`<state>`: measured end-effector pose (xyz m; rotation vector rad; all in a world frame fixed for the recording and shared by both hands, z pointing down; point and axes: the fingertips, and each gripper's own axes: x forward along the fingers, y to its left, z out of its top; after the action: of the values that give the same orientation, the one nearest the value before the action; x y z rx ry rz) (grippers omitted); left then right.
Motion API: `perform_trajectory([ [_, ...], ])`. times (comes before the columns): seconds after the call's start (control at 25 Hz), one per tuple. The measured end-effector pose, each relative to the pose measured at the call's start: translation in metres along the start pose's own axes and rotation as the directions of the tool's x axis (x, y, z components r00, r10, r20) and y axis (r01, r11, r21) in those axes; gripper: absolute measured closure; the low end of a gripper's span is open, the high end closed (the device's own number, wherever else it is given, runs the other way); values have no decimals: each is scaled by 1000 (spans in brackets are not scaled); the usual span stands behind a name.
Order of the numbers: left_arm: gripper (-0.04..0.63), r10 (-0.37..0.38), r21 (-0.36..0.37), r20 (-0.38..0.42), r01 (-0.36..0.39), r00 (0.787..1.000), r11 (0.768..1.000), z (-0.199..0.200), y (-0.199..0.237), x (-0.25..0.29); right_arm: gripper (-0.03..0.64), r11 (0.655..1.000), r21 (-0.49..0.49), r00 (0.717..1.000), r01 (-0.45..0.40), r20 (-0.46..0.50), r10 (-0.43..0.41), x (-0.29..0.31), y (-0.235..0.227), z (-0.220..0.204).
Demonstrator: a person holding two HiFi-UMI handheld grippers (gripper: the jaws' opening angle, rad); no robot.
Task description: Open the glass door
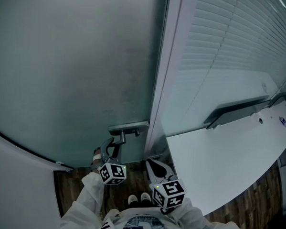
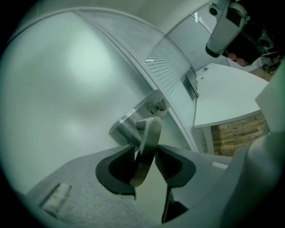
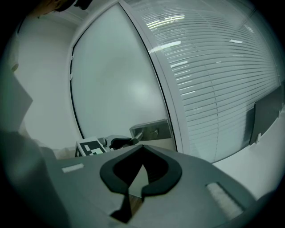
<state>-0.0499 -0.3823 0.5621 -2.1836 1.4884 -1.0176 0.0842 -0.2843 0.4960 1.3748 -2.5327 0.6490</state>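
Fingers (image 2: pixel 174 165) of the left gripper (image 2: pixel 145 156) are closed on the lever handle (image 2: pixel 149 131) of the glass door (image 1: pixel 64 74). The metal lever runs down between them at a slant, and both dark pads lie against its sides. The lever springs from a metal plate (image 1: pixel 129 127) at the door's edge, right beside the white frame (image 1: pixel 159 88). In the head view the door's frosted pane fills the left and upper part of the picture, and that edge lies along the frame.

The right gripper (image 3: pixel 141 149) has its fingers brought together at the tips, with nothing between them. It hangs low in front of the frame's foot, just beside the left gripper and clear of the handle. Its own view looks past the closed tips at the plate and the lever. The left gripper's marker cube (image 3: pixel 92 146) shows there at the lever's left.

Each gripper carries such a cube, and the right one's cube (image 1: pixel 170 193) sits lowest in the head view. White sleeves (image 1: pixel 88 199) reach up to both grippers from the bottom of that view. A pair of light shoes (image 1: pixel 138 199) stands between them on the dark wooden floor (image 1: pixel 253 199).

Right of the frame is a pane with slatted blinds (image 1: pixel 223 44). A white surface (image 1: pixel 212 163) runs along below the blinds, with a long dark fitting (image 1: pixel 236 111) at its far edge.
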Motion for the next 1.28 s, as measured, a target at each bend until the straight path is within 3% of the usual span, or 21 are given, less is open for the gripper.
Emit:
perform_trajectory([
  [0.36, 451, -5, 7, -22, 5, 1000, 1000, -1, -12, -16, 612, 1000, 11, 1000, -5, 7, 5, -6, -6, -3],
  [0.68, 439, 28, 63, -78, -23, 997, 998, 10, -6, -39, 611, 999, 29, 1000, -17, 9, 17, -16, -7, 6],
  [0.92, 426, 64, 184, -120, -41, 991, 982, 7, -14, -56, 612, 999, 33, 1000, -30, 8, 30, -20, -8, -7],
  [1.28, 426, 88, 250, -162, -46, 983, 967, 12, -13, -68, 611, 997, 38, 998, -63, 3, 63, -33, -6, -9],
])
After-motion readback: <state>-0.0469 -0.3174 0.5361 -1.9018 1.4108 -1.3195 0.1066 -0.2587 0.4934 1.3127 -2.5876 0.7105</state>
